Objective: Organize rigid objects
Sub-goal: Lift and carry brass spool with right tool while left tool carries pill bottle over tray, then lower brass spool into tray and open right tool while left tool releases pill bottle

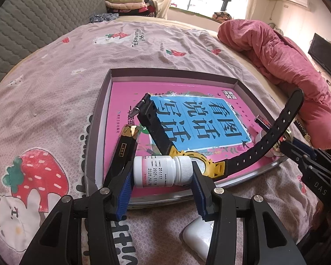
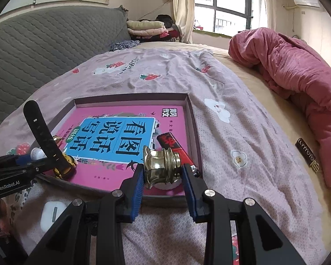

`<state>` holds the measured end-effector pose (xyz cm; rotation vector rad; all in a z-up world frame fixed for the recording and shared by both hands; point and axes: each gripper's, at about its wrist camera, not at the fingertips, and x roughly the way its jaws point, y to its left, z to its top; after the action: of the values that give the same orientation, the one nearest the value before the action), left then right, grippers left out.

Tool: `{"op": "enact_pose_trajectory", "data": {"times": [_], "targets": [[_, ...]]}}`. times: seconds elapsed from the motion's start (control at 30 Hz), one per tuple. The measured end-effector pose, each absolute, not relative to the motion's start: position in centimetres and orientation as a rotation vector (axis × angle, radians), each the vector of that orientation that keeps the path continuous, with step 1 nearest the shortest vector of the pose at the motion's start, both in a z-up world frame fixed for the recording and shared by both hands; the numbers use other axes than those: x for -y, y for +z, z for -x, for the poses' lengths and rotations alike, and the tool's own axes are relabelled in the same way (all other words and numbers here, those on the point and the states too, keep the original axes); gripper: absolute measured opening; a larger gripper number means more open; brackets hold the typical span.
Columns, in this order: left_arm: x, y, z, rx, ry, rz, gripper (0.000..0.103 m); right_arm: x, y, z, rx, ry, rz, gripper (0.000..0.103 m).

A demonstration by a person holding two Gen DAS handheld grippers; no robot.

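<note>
Left gripper (image 1: 163, 172): closed on the white bottle (image 1: 162, 171), one pad on its bottom, one on its cap.
Bottle's long way: side to side between the pads, lying flat, over the near edge of the box (image 1: 99, 119).
Right gripper (image 2: 162, 176): closed on the gold cup (image 2: 162, 169), tipped on its side, over the near right corner of the box.
Which hand is nearer: both are right at the near edge of the box; I think each only needs to go down a little and let go.
Box: flat and gray, on the bed (image 2: 242, 132), with a pink book (image 2: 125, 132) covering its floor.
Already in the box: a black and yellow watch (image 1: 196, 161), a black and gold stick (image 1: 125, 145) on the left side, a red and black stick (image 2: 174, 146) on the right side.
Still out: a white case (image 1: 196, 236) on the bed, just in front of the box.
Bottle's look: small, white, hard plastic, ridged cap, printed dates.
Cup's look: shiny gold, rings round it, looks heavy.
</note>
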<state>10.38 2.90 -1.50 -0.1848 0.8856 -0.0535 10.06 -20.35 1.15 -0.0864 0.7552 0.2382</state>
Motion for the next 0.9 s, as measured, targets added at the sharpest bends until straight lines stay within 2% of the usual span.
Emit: {"op": "enact_pose_trajectory", "data": {"times": [0.9], "targets": [[-3.21,-1.67,-10.45,-0.888,-0.043,0.179,0.05,21.18,0.55,-10.44,-0.785,0.203,0.053,0.035]]}}
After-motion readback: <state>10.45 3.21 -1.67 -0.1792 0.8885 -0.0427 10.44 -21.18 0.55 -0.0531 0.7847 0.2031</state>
